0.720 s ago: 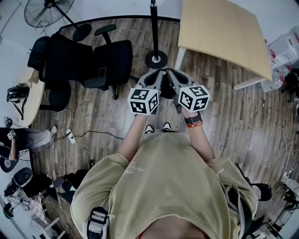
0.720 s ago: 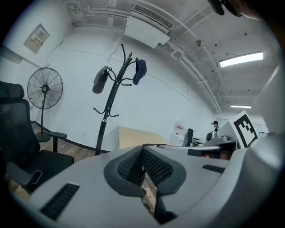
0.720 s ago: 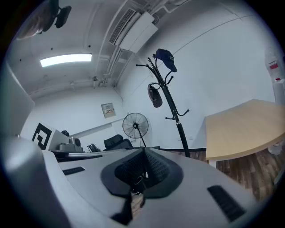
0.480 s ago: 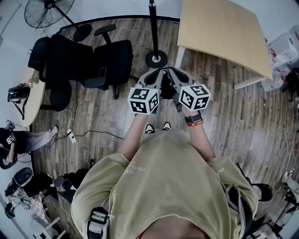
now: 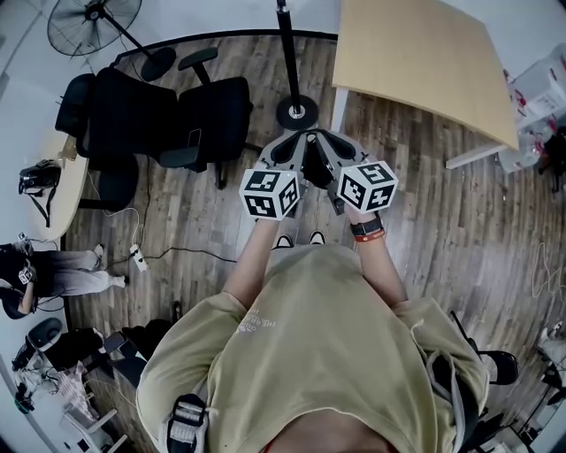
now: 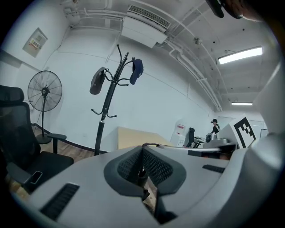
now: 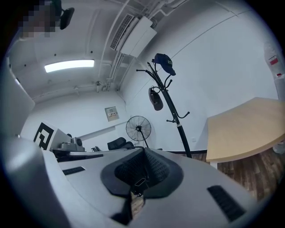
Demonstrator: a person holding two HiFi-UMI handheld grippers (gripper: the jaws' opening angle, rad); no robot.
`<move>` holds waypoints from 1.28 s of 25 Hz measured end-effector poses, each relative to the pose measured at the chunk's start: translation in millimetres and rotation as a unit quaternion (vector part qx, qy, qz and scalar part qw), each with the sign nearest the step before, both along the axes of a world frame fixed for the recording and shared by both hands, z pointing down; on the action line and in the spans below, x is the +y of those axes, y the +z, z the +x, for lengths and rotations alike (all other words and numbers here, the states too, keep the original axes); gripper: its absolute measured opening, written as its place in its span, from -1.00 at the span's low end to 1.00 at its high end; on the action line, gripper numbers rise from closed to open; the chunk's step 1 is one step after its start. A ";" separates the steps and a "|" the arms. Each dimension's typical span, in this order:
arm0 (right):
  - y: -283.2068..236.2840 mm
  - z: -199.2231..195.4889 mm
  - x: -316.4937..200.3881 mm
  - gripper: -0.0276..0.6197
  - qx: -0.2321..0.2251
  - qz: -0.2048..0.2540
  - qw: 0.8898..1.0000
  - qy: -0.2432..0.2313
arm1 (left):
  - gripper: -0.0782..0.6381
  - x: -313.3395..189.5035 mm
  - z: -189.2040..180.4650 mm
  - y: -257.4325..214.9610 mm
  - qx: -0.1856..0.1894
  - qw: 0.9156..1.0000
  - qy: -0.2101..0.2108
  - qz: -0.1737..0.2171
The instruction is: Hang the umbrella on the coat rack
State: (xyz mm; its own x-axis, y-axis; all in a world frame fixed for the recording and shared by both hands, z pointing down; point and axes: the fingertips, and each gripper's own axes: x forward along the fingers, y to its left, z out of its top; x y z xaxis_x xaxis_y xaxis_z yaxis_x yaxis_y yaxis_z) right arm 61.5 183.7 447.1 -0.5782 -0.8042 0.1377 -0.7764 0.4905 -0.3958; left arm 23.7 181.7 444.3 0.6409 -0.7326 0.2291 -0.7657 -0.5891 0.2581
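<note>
Coat rack (image 5: 289, 55) far ahead on the wood floor (image 5: 424, 221), with a blue cap (image 6: 137, 70) and a dark bag (image 6: 97, 81) up on its hooks. Black chairs (image 5: 208, 115) to the far left. Left gripper (image 6: 142, 150) near, jaws pressed together, nothing held. Right gripper (image 7: 143, 153) just beside it, jaws together too, nothing held. Tan table (image 5: 424, 62) to the far right.

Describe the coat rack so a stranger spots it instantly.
By the white wall, between the black office chairs and the wooden table, stands the coat rack: a black pole on a round base. Unlike the floor fan, it has curved hooks, one holding a dark blue cap.
</note>
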 end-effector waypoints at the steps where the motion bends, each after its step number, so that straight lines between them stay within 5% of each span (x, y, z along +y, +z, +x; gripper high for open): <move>1: 1.5 1.5 1.2 -0.86 0.001 0.003 1.000 -0.003 | -0.72 0.4 1.6 1.2 0.001 1.000 -0.002 0.000; 15: 31.1 1.6 -36.7 -0.85 -0.014 -0.025 1.000 -0.014 | -0.72 -38.2 3.1 28.7 -0.008 1.000 -0.012 -0.024; 32: 18.1 -47.8 -226.9 -0.85 0.019 -0.036 0.999 -0.007 | -0.72 -230.2 -41.1 15.0 0.026 0.999 -0.005 -0.021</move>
